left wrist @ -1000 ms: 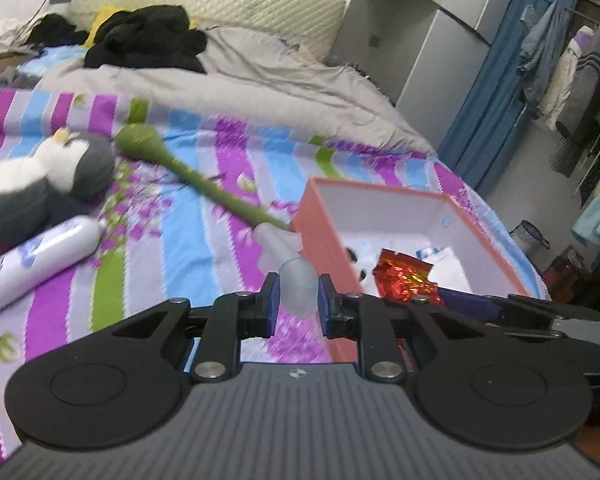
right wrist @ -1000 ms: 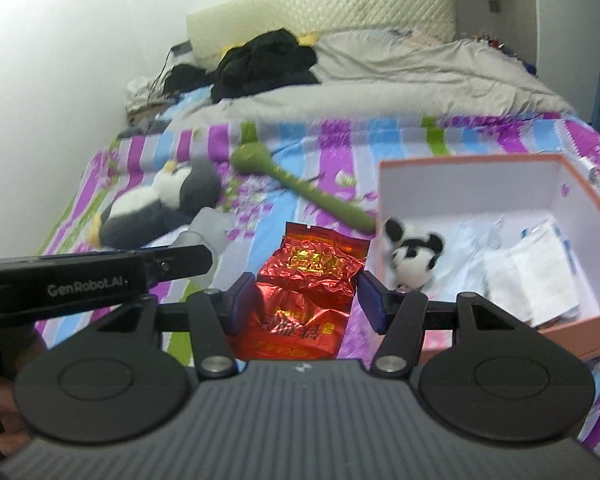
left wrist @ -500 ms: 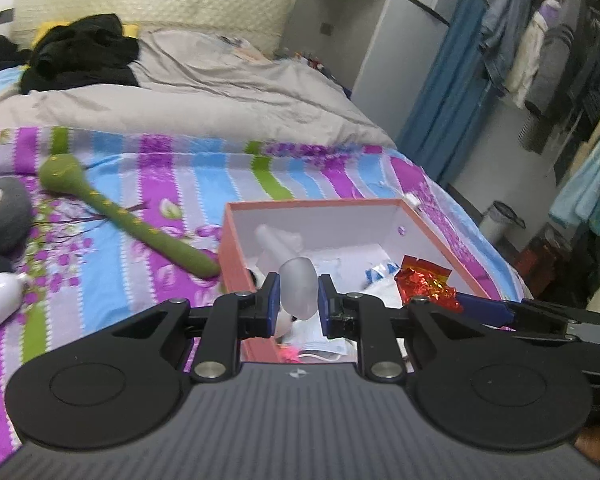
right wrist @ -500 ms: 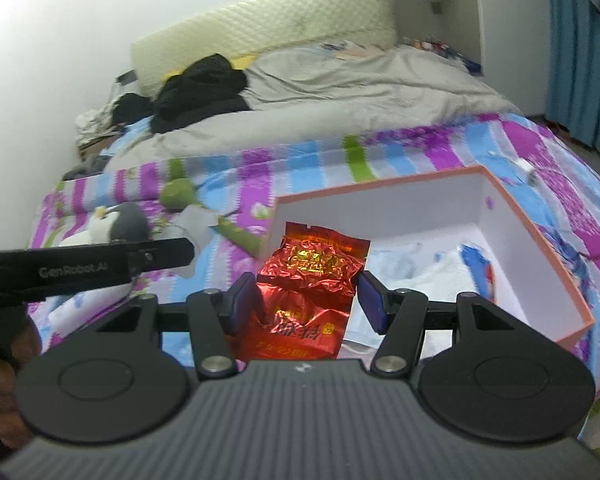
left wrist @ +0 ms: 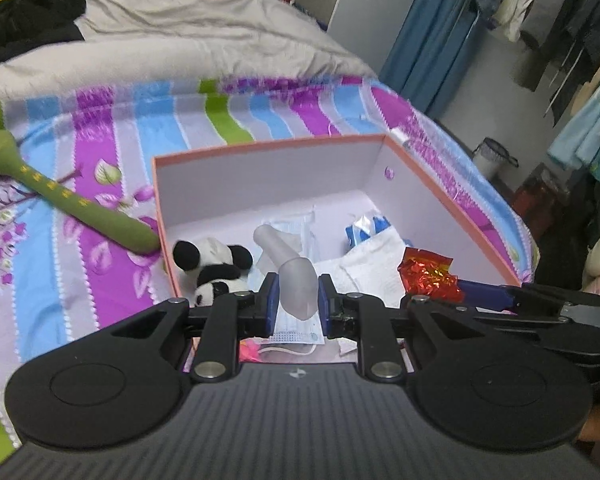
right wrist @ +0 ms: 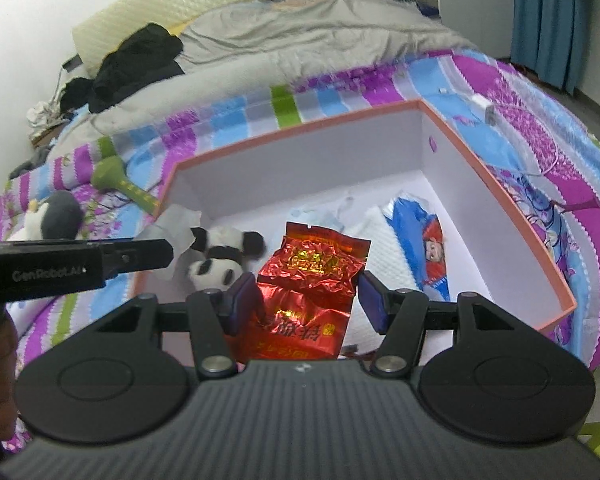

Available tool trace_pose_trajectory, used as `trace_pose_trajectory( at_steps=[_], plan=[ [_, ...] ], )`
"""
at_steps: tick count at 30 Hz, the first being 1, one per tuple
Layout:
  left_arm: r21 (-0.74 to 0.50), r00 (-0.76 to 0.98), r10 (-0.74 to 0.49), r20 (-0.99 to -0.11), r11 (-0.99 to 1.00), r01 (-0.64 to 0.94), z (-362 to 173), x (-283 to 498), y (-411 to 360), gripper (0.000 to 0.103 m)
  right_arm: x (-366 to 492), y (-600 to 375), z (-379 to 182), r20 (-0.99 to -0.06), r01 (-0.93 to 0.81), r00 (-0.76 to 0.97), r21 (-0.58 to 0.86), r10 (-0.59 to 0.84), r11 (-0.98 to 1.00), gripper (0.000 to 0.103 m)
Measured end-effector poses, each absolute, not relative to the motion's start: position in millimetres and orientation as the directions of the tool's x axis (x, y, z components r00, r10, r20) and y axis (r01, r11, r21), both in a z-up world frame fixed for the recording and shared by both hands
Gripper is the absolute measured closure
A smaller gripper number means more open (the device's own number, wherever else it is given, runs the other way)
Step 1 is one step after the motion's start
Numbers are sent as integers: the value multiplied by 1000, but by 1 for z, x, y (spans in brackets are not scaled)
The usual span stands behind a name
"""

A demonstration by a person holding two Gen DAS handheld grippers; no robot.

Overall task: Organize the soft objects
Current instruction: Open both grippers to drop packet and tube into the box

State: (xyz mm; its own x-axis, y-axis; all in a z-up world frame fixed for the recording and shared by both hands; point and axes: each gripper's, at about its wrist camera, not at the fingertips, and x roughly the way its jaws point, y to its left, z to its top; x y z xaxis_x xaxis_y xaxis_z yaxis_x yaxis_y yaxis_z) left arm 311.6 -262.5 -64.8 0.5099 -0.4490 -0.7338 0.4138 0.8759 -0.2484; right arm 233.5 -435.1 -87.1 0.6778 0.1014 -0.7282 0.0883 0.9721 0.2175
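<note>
The left gripper (left wrist: 297, 307), at lower centre of its view, pinches a translucent soft tube (left wrist: 296, 284) between its blue pads, the tube angling up and left over the orange box (left wrist: 268, 148). The right gripper (right wrist: 306, 300) clamps a crinkled red foil packet (right wrist: 312, 276), which stands up from the jaws at frame centre, also over the box. Inside the box, a small panda plush (left wrist: 214, 270) lies in the lower-left corner, with a face mask (left wrist: 296, 334) just below the tube and white tissue packs (left wrist: 374, 256) to the right. Outside the box, a green plush stick (left wrist: 60, 200) lies on the striped bedsheet (left wrist: 100, 152) at left, its end touching the box wall. A grey penguin plush (right wrist: 56, 216) sits at far left of the right view.
</note>
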Motion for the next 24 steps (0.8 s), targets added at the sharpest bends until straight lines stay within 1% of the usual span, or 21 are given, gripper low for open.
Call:
trace_pose_trajectory(
  at_steps=[4,6,7,8,9,10,11,13,17,24],
  plan=[
    [-246,483,-440,-757,877,412,-81,326,-275,80,247,-445,-100,-751,103,652,219,100,970,42],
    [-243,471,-434,-768,878,412,-89,333,-280,72,252,-449,-105,-758,108,644,227,106,968,42],
    [-244,465,-432,-773,879,411,-91,335,-282,65,253,-451,-107,-759,107,641,234,113,966,44],
    [-247,458,-432,-777,878,410,-93,337,-284,59,255,-453,-108,-761,105,637,243,122,964,39],
    [-249,448,-432,-783,878,410,-96,340,-285,56,256,-454,-108,-761,107,636,251,127,962,36],
    [-250,450,-432,-781,878,409,-95,340,-285,52,257,-457,-108,-759,113,638,258,129,959,25],
    [-247,458,-431,-778,879,407,-95,341,-284,51,258,-459,-108,-755,119,643,263,128,957,16],
    [-240,470,-424,-774,883,402,-92,342,-284,48,257,-462,-106,-747,125,653,268,124,955,14],
    [-228,496,-420,-760,887,401,-77,340,-278,48,252,-463,-95,-739,140,666,258,102,956,14],
    [-248,531,-465,-708,868,430,-32,321,-260,48,227,-456,-52,-676,136,733,261,80,956,14]
  ],
)
